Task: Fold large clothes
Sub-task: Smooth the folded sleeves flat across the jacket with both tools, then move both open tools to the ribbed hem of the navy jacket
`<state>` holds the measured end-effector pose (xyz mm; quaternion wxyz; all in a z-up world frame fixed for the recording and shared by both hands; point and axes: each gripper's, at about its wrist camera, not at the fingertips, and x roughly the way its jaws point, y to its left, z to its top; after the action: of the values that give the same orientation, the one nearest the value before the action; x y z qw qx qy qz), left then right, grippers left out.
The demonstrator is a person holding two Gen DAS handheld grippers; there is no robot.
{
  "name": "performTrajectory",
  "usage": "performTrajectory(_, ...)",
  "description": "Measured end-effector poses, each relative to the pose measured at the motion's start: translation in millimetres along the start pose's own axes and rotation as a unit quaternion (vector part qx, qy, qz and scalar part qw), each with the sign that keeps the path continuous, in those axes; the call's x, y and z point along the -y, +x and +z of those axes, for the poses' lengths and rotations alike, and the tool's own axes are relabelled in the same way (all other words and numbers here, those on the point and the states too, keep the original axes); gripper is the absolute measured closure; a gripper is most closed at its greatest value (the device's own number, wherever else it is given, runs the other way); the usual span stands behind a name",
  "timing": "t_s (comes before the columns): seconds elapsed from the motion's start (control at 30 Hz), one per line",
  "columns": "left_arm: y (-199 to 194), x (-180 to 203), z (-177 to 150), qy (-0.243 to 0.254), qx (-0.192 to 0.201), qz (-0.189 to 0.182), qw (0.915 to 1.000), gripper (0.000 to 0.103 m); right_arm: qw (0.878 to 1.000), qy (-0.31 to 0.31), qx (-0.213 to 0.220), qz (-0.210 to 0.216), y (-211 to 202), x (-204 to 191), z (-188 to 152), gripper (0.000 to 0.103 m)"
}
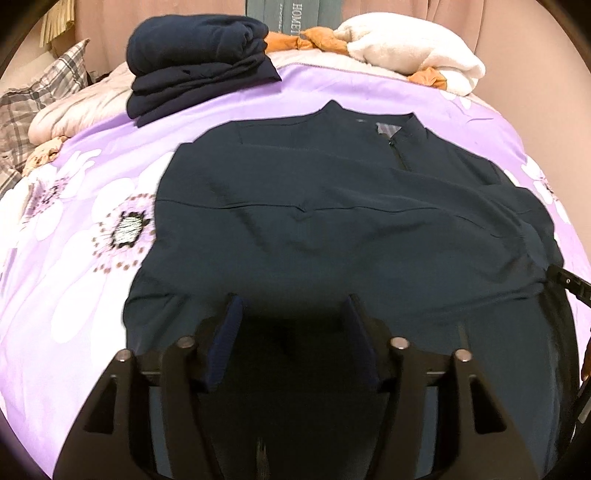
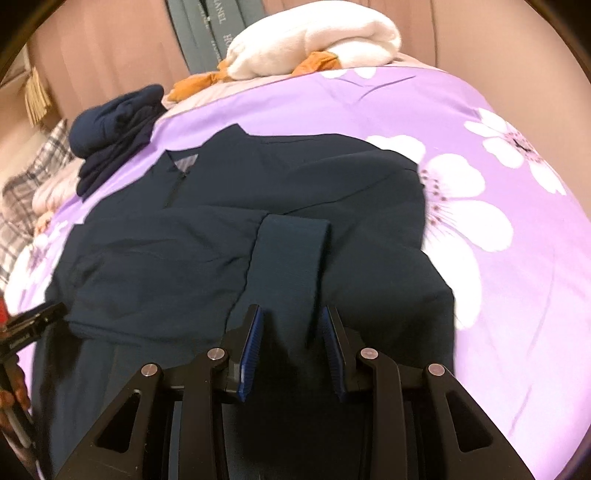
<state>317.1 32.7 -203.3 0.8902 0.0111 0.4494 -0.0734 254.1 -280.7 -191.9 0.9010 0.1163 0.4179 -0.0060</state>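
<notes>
On the floral purple bedspread point(image 1: 74, 295), my left gripper point(image 1: 291, 306) gapes empty over the dark jacket point(image 1: 332, 221); my right gripper point(image 2: 291, 314) is part-open around its cuff point(image 2: 291, 266), not pinching.

Jacket point(image 1: 332, 221) hem is hidden behind the left tool point(image 1: 291, 314) and lost in shadow at the lower edge. Whether the right tool point(image 2: 291, 325) pads point(image 2: 253, 339) press the folded sleeve strip point(image 2: 291, 258) cannot be told. Box lettering point(image 1: 297, 11) is cut off by the top edge. Plaid pillow point(image 1: 33, 107) is clipped at the left. Bed cover print point(image 1: 125, 229) is motion-blurred.
</notes>
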Motion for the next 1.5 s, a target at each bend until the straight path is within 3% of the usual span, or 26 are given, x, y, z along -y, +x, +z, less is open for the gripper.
performTrajectory(0.13, -35, 1, -13, -0.010, 0.029, 0.001, 0.9995, 0.023, 1.000, -0.001, 0.013, 0.008, -26, 3, -12, 0.058)
performTrajectory(0.3, -73, 7, -30, -0.008, 0.050, -0.002, 0.9987, 0.014, 0.999, -0.013, 0.024, 0.028, -58, -4, -29, 0.056)
performTrajectory(0.43, -95, 14, -49, -0.007, 0.059, 0.000, 0.9982, 0.000, 0.998, -0.030, 0.025, 0.047, -77, -17, -46, 0.042)
performTrajectory(0.57, -95, 22, -73, -0.004, 0.040, -0.006, 0.9992, 0.001, 0.996, -0.041, -0.005, 0.079, -71, -34, -62, 0.041)
performTrajectory(0.77, -84, 32, -110, 0.008, 0.000, -0.004, 1.0000, 0.001, 0.987, -0.108, -0.060, 0.102, -48, -85, -99, 0.041)
performTrajectory(1.0, -66, 25, -156, 0.021, -0.066, 0.037, 0.9969, 0.001, 0.975, -0.213, -0.057, 0.039, -41, -112, -126, 0.041)
performTrajectory(1.33, -84, 12, -190, 0.013, -0.048, 0.023, 0.9985, 0.000, 0.988, -0.139, -0.057, 0.020, -58, -50, -139, 0.041)
performTrajectory(1.5, -91, 15, -198, 0.012, -0.044, 0.022, 0.9987, 0.000, 0.991, -0.124, -0.054, 0.014, -66, -42, -147, 0.041)
